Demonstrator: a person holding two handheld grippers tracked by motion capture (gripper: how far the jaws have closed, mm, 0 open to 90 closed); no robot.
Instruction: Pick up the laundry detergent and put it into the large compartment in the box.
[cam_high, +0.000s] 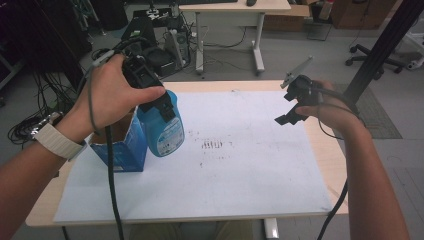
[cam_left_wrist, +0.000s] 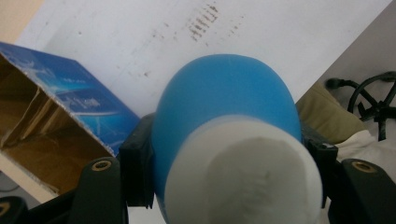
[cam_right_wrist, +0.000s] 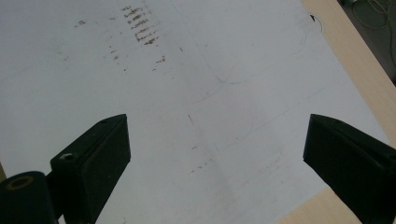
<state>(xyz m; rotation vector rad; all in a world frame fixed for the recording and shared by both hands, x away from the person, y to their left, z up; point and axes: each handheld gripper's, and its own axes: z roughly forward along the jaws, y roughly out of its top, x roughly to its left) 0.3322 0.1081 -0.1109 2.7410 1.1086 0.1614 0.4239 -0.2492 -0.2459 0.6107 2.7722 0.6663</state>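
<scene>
**A:** High view: the left gripper (cam_high: 162, 107) is clamped on the blue bottle (cam_high: 165, 131), held just off the white sheet (cam_high: 240, 170), right beside the open blue box (cam_high: 125, 147). I'd lift straight so it clears the box edge. The right gripper (cam_high: 290, 112) hovers over the sheet's far side.

**B:** Left gripper view: the bottle's (cam_left_wrist: 224, 116) white cap end faces the lens, jaws pressing both flanks. Right gripper view: jaws wide, nothing between. The bottle's label is too blurry to read.

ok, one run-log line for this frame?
left claw: shut on blue bottle, beside open blue box | right claw: open, empty, over white sheet
</scene>
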